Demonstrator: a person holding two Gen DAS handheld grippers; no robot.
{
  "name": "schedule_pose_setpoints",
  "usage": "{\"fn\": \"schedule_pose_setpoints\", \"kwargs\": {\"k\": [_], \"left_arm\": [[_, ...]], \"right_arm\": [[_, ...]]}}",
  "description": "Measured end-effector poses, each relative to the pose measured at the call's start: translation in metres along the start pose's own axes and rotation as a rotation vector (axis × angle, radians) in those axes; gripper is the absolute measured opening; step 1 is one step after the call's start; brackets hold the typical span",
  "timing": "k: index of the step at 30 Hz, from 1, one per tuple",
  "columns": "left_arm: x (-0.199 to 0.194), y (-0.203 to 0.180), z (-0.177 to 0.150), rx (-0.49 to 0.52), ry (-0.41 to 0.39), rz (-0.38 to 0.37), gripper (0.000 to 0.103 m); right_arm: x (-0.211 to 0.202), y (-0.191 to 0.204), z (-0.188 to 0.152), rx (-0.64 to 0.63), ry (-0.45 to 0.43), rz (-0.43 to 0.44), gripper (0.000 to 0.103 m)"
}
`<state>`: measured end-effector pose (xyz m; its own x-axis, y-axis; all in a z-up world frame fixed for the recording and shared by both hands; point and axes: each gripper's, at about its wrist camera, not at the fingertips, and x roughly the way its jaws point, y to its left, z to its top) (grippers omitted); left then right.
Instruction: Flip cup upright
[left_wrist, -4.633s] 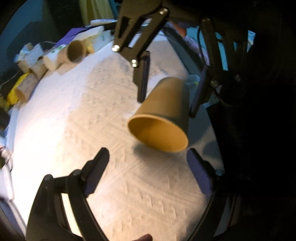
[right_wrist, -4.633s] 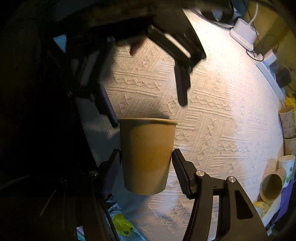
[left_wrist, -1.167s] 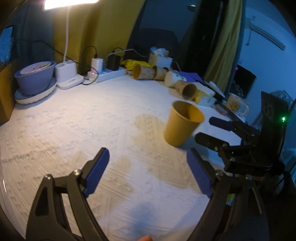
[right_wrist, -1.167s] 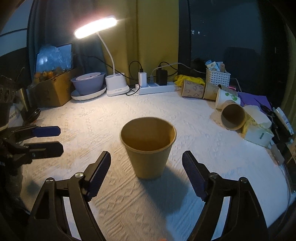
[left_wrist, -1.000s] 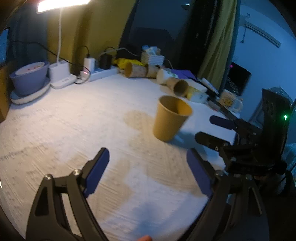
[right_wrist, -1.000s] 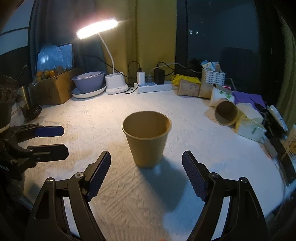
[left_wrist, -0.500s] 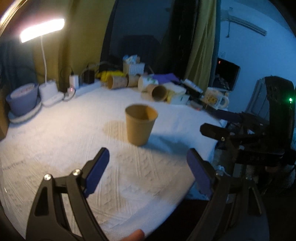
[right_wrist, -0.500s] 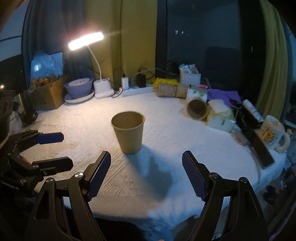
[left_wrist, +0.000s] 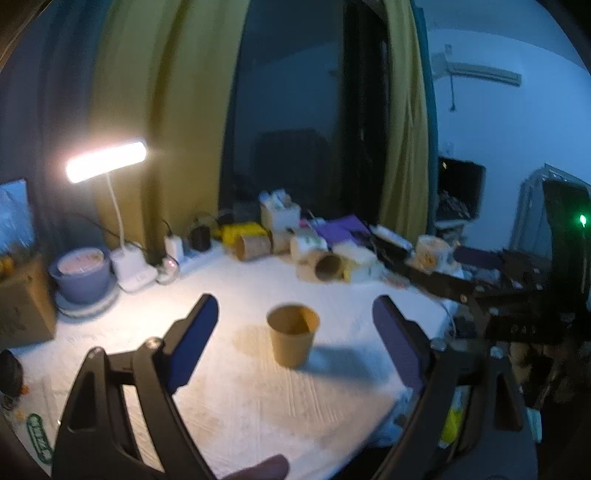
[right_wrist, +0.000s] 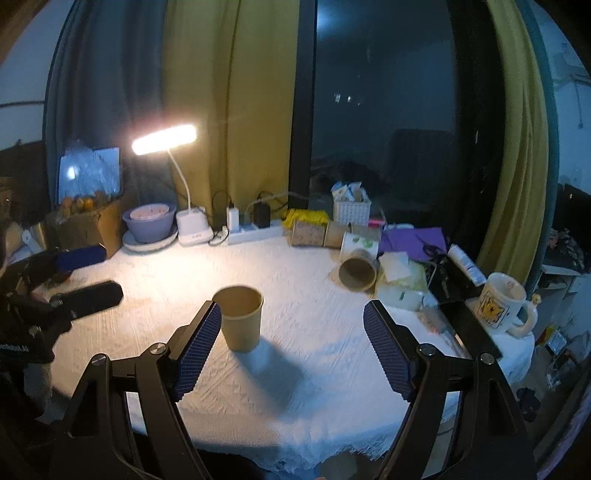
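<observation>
Yellow curtains (right_wrist: 240, 110) and a dark window (right_wrist: 380, 110) are standing behind a table covered by a white textured cloth (right_wrist: 314, 362), which a lit desk lamp (right_wrist: 164, 139) is brightening from the back left. Along the back edge a purple bowl (right_wrist: 148, 218) is sitting on a plate, a power strip (right_wrist: 255, 232) is lying beside the lamp base, and several paper cups (right_wrist: 314, 233) are lying on their sides near a white basket (right_wrist: 351, 207). One more tipped cup (right_wrist: 357, 272) is pointing its mouth toward the camera, and a printed mug (right_wrist: 503, 300) is standing at the right edge.

The brown paper cup (right_wrist: 242, 317) is standing upright on the cloth, mouth up, touching neither gripper and casting a shadow to its right. In the left wrist view the same cup (left_wrist: 293, 339) is sitting well beyond the fingertips, between them in the picture.

The right gripper (right_wrist: 293, 343) is hanging with its jaws spread wide and gripping nothing; the cup is appearing just past its left finger. The left gripper (left_wrist: 295, 345) is likewise gaping wide and carrying nothing, and in the right wrist view its fingers (right_wrist: 88, 293) are showing at the left edge, well apart from the cup
</observation>
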<state>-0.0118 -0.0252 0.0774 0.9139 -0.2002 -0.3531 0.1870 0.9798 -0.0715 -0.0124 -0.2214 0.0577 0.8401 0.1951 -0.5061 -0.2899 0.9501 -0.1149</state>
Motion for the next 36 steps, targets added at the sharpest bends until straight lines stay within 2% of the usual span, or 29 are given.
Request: {"fn": "schedule_pose_setpoints", "kwargs": {"k": [10,14,17,21,36], "left_arm": [[-0.027,-0.001,0.031,0.007,-0.11,0.119,0.089],[-0.038,-0.003,0.039,0.014,-0.11,0.182,0.089],[-0.047,-0.002,0.04,0.016,-0.139,0.205,0.089],[-0.044,0.004,0.036,0.0,-0.137,0.211,0.089],[-0.041,0.007,0.029,-0.023,-0.125,0.211,0.089]], "right_arm": [[-0.033,0.003,0.031,-0.011,-0.103,-0.03,0.082],[-0.042,0.004,0.04,0.001,-0.114,-0.016,0.082],[-0.048,0.005,0.044,0.006,-0.127,-0.018,0.082],[-0.052,0.008,0.048,0.016,-0.152,-0.02,0.082],[-0.046,0.011,0.05,0.013,-0.146,-0.023,0.082]]}}
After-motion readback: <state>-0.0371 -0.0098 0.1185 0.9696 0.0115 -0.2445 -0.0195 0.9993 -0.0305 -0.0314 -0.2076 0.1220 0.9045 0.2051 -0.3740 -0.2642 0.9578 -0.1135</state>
